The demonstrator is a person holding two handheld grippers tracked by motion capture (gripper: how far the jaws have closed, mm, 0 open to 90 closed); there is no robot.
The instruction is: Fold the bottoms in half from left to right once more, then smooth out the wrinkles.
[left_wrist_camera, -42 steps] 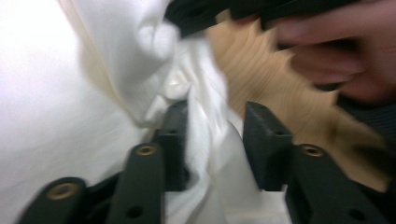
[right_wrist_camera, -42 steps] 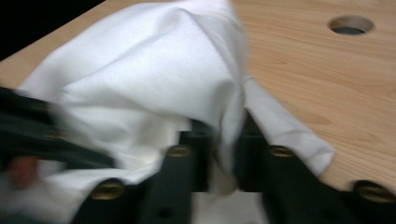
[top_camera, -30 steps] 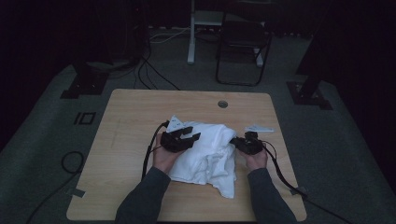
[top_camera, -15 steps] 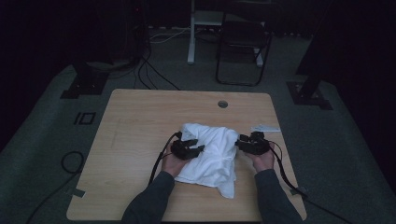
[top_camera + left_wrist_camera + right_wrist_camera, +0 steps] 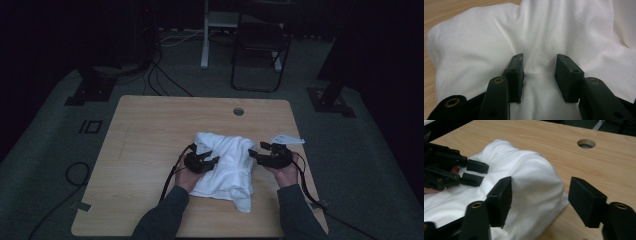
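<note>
No readable text, label, brand, number or sign is showing anywhere in these pictures, neither on things near the tongs nor farther off.

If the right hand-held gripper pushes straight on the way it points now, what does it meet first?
Probably the crumpled white cloth: the right hand-held gripper stands open, clear of the cloth's edge. Depth is hard to judge.

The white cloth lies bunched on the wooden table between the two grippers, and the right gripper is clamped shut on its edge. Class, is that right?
Not quite. The right gripper is open, not clamped: the right gripper view shows its jaws standing apart, having just been opening, off the cloth edge. The rest holds: the cloth lies bunched on the table between the grippers.
</note>
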